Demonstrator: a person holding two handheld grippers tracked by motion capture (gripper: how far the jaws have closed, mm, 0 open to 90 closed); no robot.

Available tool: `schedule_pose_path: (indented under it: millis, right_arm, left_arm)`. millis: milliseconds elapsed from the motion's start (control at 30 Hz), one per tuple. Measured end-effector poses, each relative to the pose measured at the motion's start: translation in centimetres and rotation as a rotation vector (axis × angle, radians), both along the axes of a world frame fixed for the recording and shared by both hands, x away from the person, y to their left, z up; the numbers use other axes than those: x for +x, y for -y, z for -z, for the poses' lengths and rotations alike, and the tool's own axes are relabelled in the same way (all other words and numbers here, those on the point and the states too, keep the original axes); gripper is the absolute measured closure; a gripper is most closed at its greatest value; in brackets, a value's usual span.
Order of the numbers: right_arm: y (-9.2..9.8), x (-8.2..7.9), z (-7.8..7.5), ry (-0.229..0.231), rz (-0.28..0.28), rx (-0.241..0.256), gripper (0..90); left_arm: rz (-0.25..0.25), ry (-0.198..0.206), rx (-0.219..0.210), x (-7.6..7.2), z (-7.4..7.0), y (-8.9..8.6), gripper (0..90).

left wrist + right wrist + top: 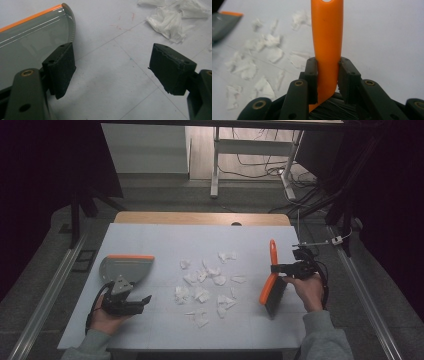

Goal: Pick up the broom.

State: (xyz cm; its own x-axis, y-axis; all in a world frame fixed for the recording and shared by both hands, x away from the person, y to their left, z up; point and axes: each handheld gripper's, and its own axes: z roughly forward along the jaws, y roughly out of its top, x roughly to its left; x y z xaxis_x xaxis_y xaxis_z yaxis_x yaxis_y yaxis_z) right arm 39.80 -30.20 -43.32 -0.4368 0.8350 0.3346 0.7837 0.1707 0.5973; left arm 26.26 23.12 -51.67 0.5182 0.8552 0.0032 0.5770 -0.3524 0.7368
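Torn white paper scraps (207,282) lie scattered over the middle of the white table (165,237). A grey dustpan (125,268) with an orange lip rests flat at the left. My left gripper (145,300) hovers just in front of it, open, with nothing between its fingers; in the left gripper view the dustpan (30,42) lies beside the left jaw and paper scraps (172,22) lie ahead. My right gripper (277,268) is shut on the orange handle of a hand brush (272,285), whose dark bristles touch the table right of the scraps. The brush handle (327,40) stands between the jaws.
A wooden strip (200,218) runs along the table's far edge. Metal rails (365,290) flank the table on both sides. White desk legs (216,170) and loose cables (260,167) sit on the floor beyond. Bare tabletop lies at the far side and near front edge.
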Motion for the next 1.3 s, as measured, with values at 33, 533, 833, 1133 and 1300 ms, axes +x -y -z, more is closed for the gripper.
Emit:
schedule_pose_path:
  millis: [33,533,833,1133,1300]
  right_arm:
    - [0.0,-0.1,-0.1,0.008,-0.008,0.018,70.8]
    - [-1.5,-1.3,-0.7,0.108,-0.072,0.151,70.8]
    - [-3.5,-1.5,-1.0,0.160,-0.112,0.227,70.8]
    - [-5.6,-1.7,-0.9,0.168,-0.145,0.274,70.8]
    - [-7.3,-2.0,-0.8,0.187,-0.151,0.295,70.7]
  left_arm:
    - [0.000,0.000,0.000,0.0,0.0,0.0,21.6]
    - [0.046,0.045,-0.015,-0.1,-1.1,2.1,22.0]
    - [0.109,0.070,-0.046,-0.2,-2.4,5.4,22.0]
    - [0.152,0.086,-0.061,0.0,-3.1,7.7,22.1]
    - [0.199,0.092,-0.064,0.1,-3.6,9.4,22.1]
